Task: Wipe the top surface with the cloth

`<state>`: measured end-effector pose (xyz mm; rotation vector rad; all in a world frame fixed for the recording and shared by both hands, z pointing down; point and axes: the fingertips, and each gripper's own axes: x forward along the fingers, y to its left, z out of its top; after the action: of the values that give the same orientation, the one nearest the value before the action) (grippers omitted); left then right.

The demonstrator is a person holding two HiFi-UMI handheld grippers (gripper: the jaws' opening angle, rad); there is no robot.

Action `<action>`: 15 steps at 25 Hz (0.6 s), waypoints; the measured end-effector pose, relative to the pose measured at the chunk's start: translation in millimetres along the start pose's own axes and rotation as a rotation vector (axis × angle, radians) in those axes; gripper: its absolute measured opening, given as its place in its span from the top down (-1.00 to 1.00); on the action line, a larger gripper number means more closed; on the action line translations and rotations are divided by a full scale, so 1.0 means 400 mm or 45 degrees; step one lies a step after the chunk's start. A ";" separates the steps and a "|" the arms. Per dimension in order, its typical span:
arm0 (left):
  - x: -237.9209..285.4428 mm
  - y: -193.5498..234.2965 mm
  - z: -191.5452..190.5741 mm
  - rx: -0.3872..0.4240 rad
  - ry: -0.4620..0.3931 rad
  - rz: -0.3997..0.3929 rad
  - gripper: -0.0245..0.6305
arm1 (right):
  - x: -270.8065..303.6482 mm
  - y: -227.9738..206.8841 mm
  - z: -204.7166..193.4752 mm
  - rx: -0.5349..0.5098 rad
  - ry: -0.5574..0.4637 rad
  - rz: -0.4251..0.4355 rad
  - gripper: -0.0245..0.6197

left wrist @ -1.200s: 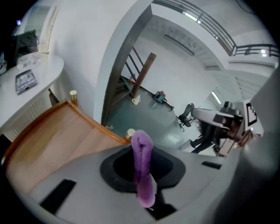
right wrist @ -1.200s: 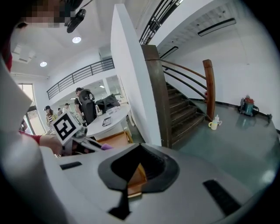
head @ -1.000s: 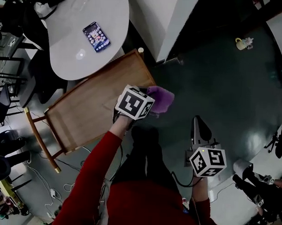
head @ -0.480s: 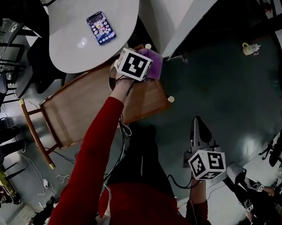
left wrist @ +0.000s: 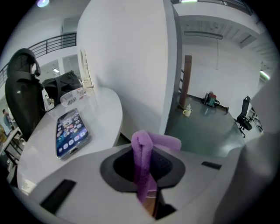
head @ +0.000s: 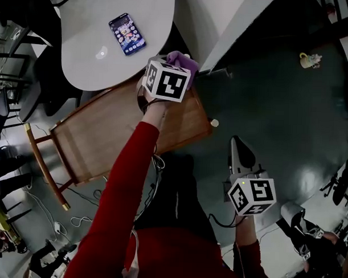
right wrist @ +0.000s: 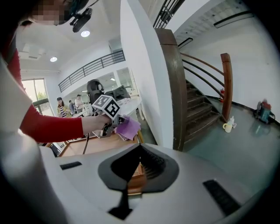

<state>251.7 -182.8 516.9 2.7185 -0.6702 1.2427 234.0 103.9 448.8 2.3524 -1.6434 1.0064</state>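
**Purple cloth at the far corner of the wooden top**

We are holding the left gripper (right wrist: 118,125) out over the far corner of the wooden top (head: 114,130), just beside the rim of the white round table (head: 91,53) and close to the white pillar (head: 221,23). Its tongs are pinching the cloth (left wrist: 142,159), which is standing up between them as a narrow folded ridge. The cloth is soft, lilac-purple and nubbly, and one flap is drooping over to the right. In the right gripper view it is showing as a loose crumpled square hanging at the gripper's tip, low over the brown wood. We cannot tell whether it is touching the surface.

We are keeping the right gripper (head: 238,150) well apart, low over the dark green floor (head: 288,122), with its tongs pressed together on nothing. A phone (head: 127,34) is lying face up on the white table.
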 end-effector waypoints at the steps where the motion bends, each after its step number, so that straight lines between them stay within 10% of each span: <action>1: -0.003 0.010 0.007 -0.009 -0.016 0.020 0.76 | 0.008 0.007 0.005 -0.010 -0.003 0.012 0.89; 15: -0.123 0.048 0.085 -0.075 -0.305 0.034 0.76 | 0.115 0.091 0.041 -0.125 0.003 0.130 0.89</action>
<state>239.3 -190.9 456.1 2.8434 -0.7548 0.8931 219.2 44.9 451.9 2.2250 -1.7849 0.9224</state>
